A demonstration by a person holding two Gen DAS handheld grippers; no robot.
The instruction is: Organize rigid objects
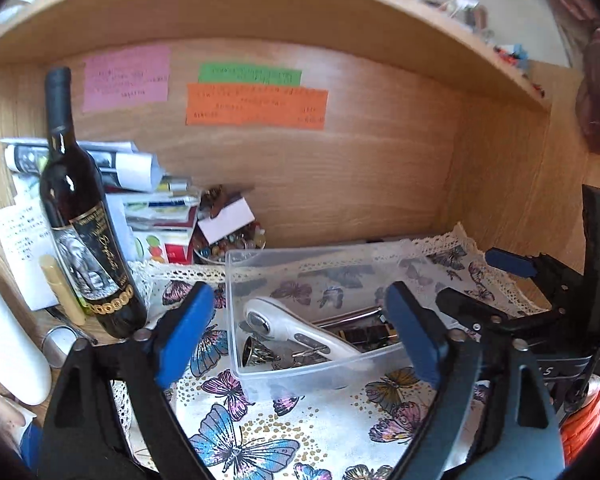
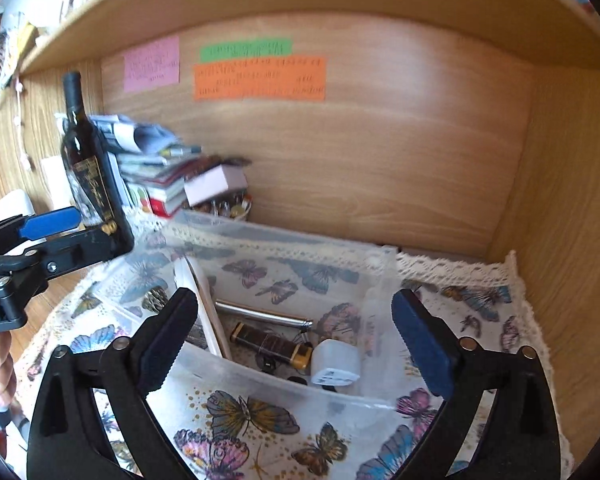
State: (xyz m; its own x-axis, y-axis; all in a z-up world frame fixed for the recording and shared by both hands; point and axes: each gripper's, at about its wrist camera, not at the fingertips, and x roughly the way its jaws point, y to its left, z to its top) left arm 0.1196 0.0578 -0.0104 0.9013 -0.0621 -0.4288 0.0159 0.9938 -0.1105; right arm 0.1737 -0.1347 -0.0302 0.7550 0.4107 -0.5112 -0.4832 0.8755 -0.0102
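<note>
Both jaws spread wide and empty, the left hand-held gripper [image 1: 300, 332] and right hand-held gripper [image 2: 296, 336] point forward side by side.

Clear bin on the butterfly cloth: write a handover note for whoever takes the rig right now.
Left gripper: open, empty, poised at the clear bin.
Right gripper: open, empty, over the bin's other end.
In the bin: white rotary cutter, small bell, metal rod, dark case, white charger.
The bin sits on the butterfly cloth inside the wooden shelf; a wine bottle stands to the left with stacked papers behind it.
Done: several items binned.
Left: I cannot tell what else belongs in the bin.
</note>
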